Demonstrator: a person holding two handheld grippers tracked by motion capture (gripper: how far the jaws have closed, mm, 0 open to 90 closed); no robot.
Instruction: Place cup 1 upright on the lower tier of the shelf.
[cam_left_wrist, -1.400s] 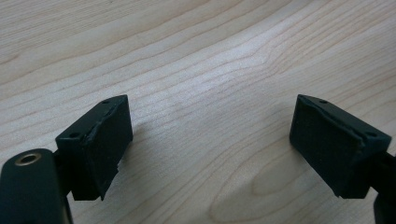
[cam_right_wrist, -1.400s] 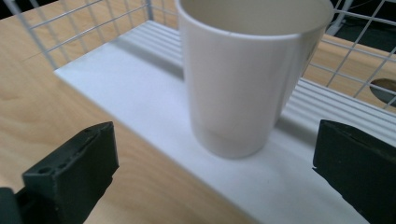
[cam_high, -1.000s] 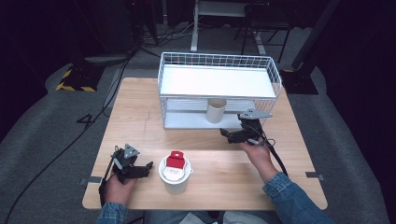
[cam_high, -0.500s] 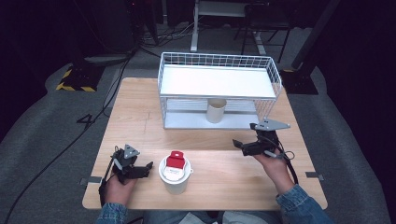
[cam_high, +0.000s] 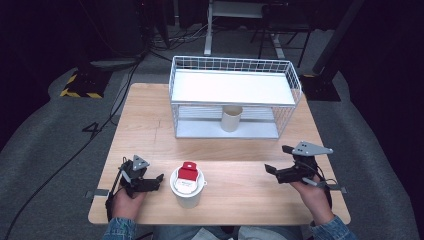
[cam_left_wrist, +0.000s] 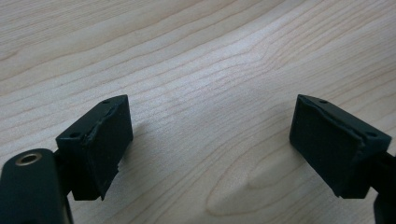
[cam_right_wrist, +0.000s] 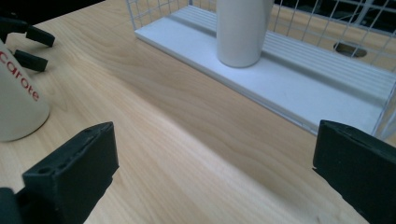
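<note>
A white cup (cam_high: 188, 186) with a red tag lying in its mouth stands near the table's front edge; its side with red lettering shows in the right gripper view (cam_right_wrist: 18, 102). My left gripper (cam_high: 156, 182) rests just left of it, jaws apart over bare wood (cam_left_wrist: 210, 154) with nothing between them. My right gripper (cam_high: 276, 159) hovers at the front right, open and empty (cam_right_wrist: 215, 163), pointing toward the cup and the rack. A white cylinder cup (cam_high: 231, 118) (cam_right_wrist: 240, 30) stands upright on the lower shelf of the white wire rack (cam_high: 235, 87).
The rack takes up the back middle of the wooden table (cam_high: 150, 130) and has a flat white top shelf. Its lower tray (cam_right_wrist: 299, 88) lies just ahead of my right gripper. Dark floor, cables and a yellow-black striped block (cam_high: 80, 86) surround the table.
My right gripper has drawn back from the rack's front, moving right and toward the table's near edge. The left gripper and both cups have stayed put.
</note>
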